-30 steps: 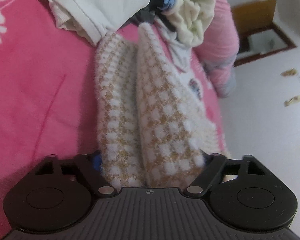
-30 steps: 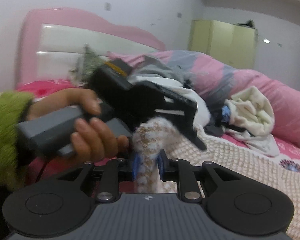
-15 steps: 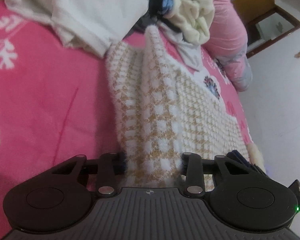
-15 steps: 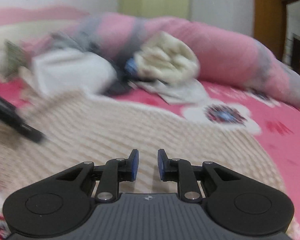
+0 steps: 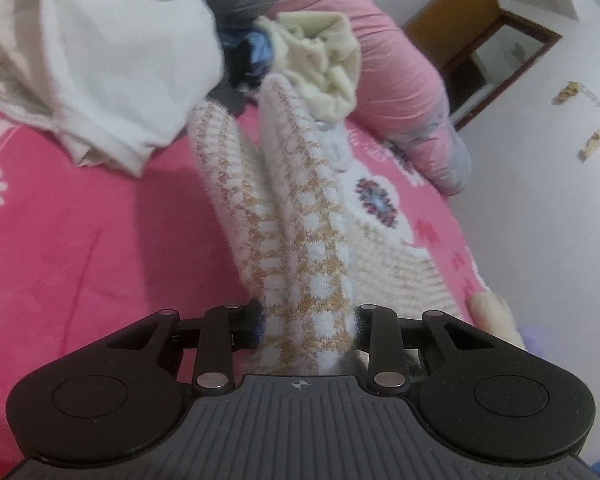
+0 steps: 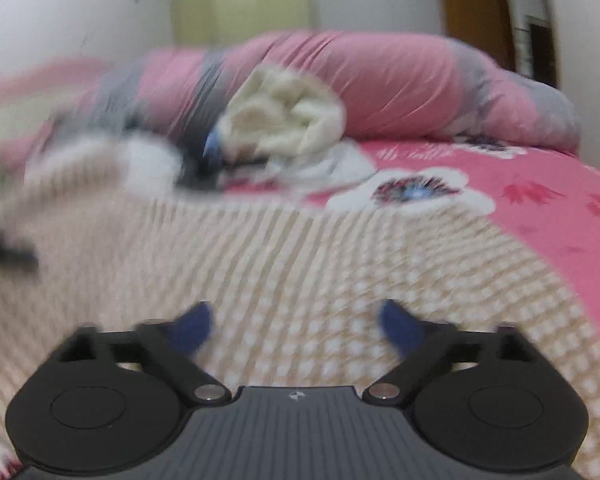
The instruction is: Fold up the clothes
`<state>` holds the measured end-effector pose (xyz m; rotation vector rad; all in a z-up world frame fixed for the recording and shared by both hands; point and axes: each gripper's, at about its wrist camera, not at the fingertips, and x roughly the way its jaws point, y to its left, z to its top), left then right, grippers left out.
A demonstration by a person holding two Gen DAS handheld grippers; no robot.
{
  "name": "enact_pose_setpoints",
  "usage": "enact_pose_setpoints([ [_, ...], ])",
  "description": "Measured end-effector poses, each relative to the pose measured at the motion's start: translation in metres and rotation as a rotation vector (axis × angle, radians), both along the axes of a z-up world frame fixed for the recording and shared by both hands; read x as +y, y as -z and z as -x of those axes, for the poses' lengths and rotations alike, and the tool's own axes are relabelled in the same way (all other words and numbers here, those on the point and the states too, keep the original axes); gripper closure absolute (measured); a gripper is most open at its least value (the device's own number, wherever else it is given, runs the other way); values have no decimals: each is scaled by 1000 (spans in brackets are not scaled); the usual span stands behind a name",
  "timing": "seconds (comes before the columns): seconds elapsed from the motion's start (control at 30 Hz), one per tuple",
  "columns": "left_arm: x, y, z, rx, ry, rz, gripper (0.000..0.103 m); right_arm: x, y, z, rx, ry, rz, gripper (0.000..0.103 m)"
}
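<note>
Pink bed (image 5: 72, 240), bare to the left of the checked sweater (image 5: 300, 240).
Left gripper (image 5: 306, 320) jaws, just narrowed, clamp a raised sweater fold; right gripper (image 6: 296, 320) jaws, just sprung wide, hold nothing above its flat part beside the bed's right edge.

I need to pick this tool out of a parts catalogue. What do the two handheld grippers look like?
Both look alike. The left gripper and right gripper each have a dark grey ribbed body with a small crosshair mark, two round black housings, black linkage arms with silver pivot pins, and blue pads on the fingertips. No cables, hands or sleeves show.
</note>
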<state>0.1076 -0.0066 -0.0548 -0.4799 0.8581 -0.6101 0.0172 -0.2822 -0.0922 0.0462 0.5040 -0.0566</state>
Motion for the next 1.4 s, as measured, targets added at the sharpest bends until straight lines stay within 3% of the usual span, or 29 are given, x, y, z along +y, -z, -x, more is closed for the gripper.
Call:
enact_pose_setpoints([
  [0.47, -71, -55, 28, -124, 82, -9, 74, 4, 7, -4, 32, 27, 18, 0],
  [0.9, -157, -67, 36, -137, 202, -115, 74, -1, 8, -1, 5, 26, -12, 0],
  [1.4, -231, -45, 5, -7, 413, -117, 74, -15, 5, 12, -3, -4, -13, 2],
])
